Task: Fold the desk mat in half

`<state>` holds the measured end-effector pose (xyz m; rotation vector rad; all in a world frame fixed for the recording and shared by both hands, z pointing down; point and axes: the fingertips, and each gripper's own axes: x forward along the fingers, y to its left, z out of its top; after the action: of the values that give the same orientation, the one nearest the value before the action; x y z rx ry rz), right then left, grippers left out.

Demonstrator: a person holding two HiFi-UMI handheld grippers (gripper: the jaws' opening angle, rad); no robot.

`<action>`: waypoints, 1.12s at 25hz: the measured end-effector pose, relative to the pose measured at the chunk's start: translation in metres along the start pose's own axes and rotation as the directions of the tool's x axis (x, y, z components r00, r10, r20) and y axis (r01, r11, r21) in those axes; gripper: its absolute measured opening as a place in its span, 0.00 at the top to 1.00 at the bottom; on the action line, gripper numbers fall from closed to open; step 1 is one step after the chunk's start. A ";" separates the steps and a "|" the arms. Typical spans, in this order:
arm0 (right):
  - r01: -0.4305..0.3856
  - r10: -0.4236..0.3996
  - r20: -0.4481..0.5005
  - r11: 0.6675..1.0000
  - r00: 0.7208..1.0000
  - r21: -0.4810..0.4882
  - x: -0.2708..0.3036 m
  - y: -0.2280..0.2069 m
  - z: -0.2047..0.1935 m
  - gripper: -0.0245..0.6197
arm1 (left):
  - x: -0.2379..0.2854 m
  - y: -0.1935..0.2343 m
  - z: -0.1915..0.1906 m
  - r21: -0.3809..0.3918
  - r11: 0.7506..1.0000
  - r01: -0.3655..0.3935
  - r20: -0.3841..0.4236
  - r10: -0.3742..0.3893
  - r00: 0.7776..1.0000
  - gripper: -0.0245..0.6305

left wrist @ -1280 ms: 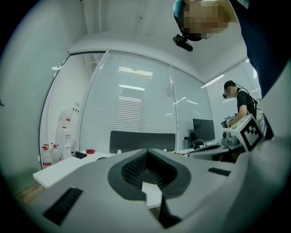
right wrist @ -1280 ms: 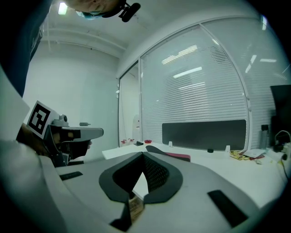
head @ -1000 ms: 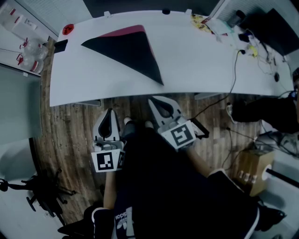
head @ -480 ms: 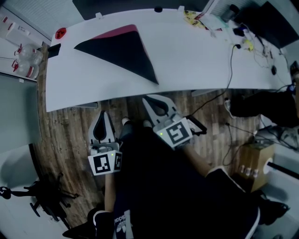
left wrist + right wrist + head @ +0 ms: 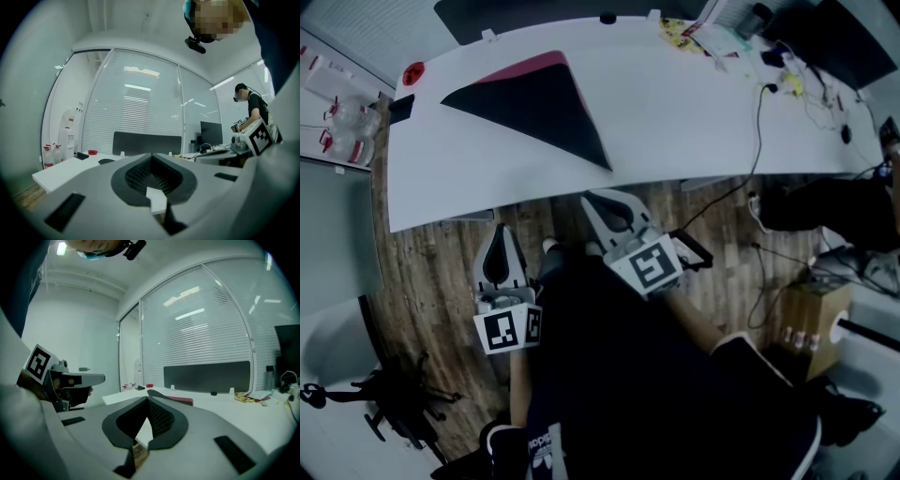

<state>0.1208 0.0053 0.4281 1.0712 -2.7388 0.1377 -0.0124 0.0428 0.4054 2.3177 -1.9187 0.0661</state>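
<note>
The desk mat [image 5: 534, 103] lies folded on the white table [image 5: 675, 122], a black triangle with a pink edge along its far side. It appears low and flat in the right gripper view as the mat [image 5: 174, 399] and as a dark sliver of mat [image 5: 107, 161] in the left gripper view. My left gripper [image 5: 501, 229] hangs shut over the wooden floor, short of the table's near edge. My right gripper [image 5: 592, 196] is shut too, its tips close to the table edge below the mat's near corner. Neither the left gripper [image 5: 151, 153] nor the right gripper [image 5: 147, 398] holds anything.
A red round object [image 5: 413, 68] and a black slab [image 5: 401, 106] sit at the table's left end. Cables and clutter [image 5: 769, 66] crowd the far right. A cardboard box [image 5: 811, 328] stands on the floor at right, and water bottles [image 5: 342, 122] at left. Another person [image 5: 253, 108] stands at right.
Only the head view has drifted a little, so the table sits slightly higher and further left. Both grippers keep their places and stay shut.
</note>
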 end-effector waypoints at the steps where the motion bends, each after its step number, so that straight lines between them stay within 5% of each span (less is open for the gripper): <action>1: 0.001 -0.001 0.000 1.000 1.000 0.001 0.000 -0.001 0.000 0.96 | 0.001 -0.003 0.000 0.003 1.000 0.012 -0.001 -0.012 1.000 0.96; 28: 0.028 -0.028 -0.001 0.999 1.000 0.033 -0.010 -0.017 -0.009 0.96 | 0.006 -0.015 -0.006 0.017 0.999 0.029 -0.032 -0.029 0.999 0.96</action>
<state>0.1410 0.0008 0.4349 1.1179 -2.7286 0.1803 0.0039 0.0408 0.4112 2.3404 -1.8763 0.1160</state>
